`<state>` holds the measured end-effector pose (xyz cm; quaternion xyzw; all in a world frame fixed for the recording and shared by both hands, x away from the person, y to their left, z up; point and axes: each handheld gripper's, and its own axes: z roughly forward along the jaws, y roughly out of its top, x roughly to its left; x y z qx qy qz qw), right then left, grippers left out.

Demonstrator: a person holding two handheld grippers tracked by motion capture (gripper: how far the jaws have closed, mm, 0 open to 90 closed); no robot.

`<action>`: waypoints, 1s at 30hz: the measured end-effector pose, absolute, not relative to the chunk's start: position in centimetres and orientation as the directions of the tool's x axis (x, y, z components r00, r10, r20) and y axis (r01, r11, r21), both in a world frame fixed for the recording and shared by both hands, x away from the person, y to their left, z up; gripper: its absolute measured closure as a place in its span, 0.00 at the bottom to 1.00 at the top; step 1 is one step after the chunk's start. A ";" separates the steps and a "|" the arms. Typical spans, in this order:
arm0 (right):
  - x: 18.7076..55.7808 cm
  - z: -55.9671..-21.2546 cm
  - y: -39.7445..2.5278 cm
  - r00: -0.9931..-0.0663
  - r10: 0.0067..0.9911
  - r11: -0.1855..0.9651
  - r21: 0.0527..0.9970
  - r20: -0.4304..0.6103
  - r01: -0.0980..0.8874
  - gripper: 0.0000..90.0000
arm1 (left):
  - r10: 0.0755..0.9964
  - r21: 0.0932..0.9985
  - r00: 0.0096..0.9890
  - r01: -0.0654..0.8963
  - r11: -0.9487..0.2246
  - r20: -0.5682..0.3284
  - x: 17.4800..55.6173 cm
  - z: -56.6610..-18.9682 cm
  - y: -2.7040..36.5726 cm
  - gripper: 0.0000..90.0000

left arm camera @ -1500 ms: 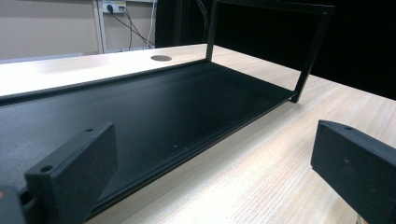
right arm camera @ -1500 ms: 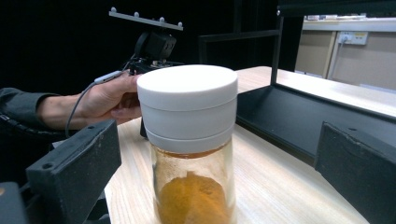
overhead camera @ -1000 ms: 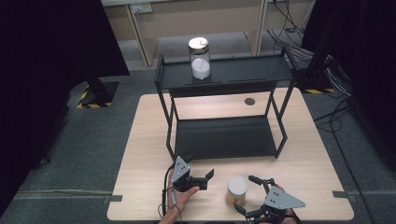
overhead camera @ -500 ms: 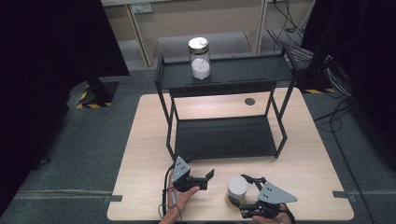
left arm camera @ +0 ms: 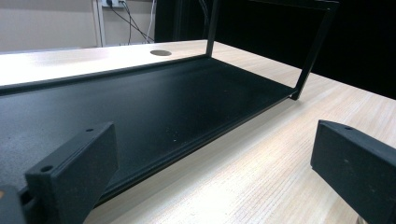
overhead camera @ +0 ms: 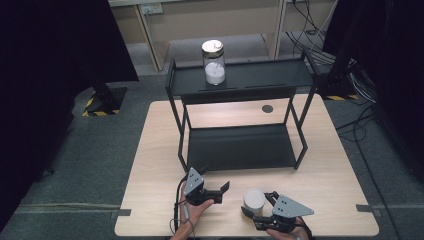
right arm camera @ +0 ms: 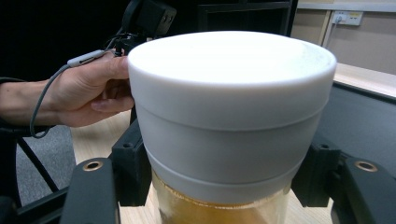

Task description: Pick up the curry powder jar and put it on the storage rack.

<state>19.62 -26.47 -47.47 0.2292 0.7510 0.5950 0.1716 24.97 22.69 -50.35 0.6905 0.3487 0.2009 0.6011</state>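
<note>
At the near edge of a light wooden bench (overhead camera: 155, 150), a person's right gripper (overhead camera: 256, 207) has its two black jaws set on either side of a white-lidded jar (overhead camera: 254, 200), which stands upright on the bench just in front of a black two-tier shelf rack (overhead camera: 240, 147). The right gripper view shows the jaws against the jar's sides just below the broad white lid, amber contents visible through the glass beneath. The left gripper (overhead camera: 220, 190), held in the person's left hand (overhead camera: 192, 210) just beside the jar, has its jaws spread wide with nothing between them, pointed toward the rack's lower shelf. A second jar (overhead camera: 213, 62), holding white powder, stands on the rack's top shelf.
</note>
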 end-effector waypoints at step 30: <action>20.1 -41.8 -27.6 -0.821 0.571 0.177 0.977 -0.003 0.119 0.39 | 0.721 0.969 0.677 0.245 -0.035 -0.146 25.0 -50.4 22.6 0.00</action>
